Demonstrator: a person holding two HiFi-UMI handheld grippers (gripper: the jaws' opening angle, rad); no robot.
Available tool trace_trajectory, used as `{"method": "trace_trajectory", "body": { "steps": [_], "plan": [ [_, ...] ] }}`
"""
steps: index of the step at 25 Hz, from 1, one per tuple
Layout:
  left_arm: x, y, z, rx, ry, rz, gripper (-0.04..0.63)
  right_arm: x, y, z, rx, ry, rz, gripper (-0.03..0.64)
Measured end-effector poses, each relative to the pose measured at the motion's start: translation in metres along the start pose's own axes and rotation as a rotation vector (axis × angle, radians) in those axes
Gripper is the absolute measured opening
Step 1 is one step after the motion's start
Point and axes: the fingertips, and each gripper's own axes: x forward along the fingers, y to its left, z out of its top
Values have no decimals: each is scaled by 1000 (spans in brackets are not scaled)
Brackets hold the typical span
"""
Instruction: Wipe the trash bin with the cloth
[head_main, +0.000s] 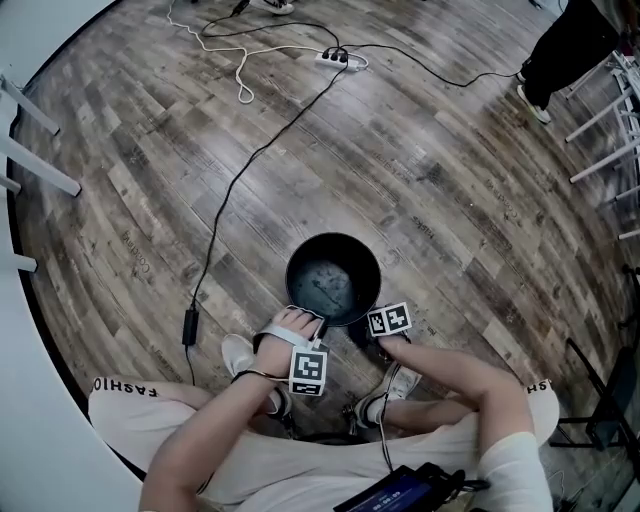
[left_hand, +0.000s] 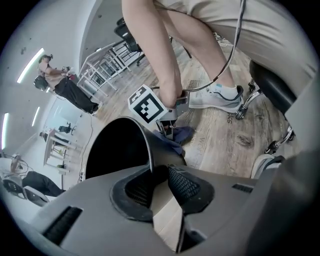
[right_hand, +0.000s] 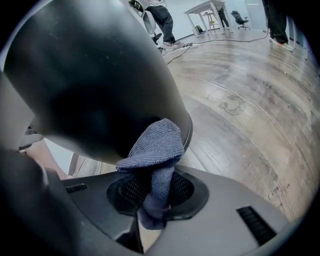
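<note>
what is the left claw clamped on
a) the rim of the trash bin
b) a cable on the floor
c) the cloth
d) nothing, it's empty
a: in the left gripper view the left claw has its pads on either side of the rim of the trash bin, while the cloth sits pinched in the right claw.

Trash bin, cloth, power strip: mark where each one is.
trash bin (right_hand: 90, 75): right gripper view, dark outer wall.
cloth (right_hand: 156, 144): right gripper view, bunched upper fold.
power strip (head_main: 345, 60): head view, white body.
</note>
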Motion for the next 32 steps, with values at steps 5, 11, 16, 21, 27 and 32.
{"method": "trace_trajectory", "body": {
  "steps": [5, 11, 16, 21, 27, 32],
  "plan": [
    [1, 1, 0, 2, 2, -3, 98, 29, -31, -3, -3, -17, -70, 78],
    [2, 1, -1, -3, 17, 11, 98, 28, -34, -3, 97, -22, -108, 78],
    [4, -1, -4, -10, 44, 45, 104, -12, -20, 14, 30, -10, -111, 78],
    [3, -7, -4, -27, 34, 14, 147, -58, -13, 23, 12, -24, -124, 78],
    [-2, -2, -20, -80, 46, 13, 166, -110, 32, 32, 35, -44, -48, 78],
    [1, 0, -31, -98, 58, 4, 166, -147, 77, 32, 42, -48, 24, 78]
  ]
}}
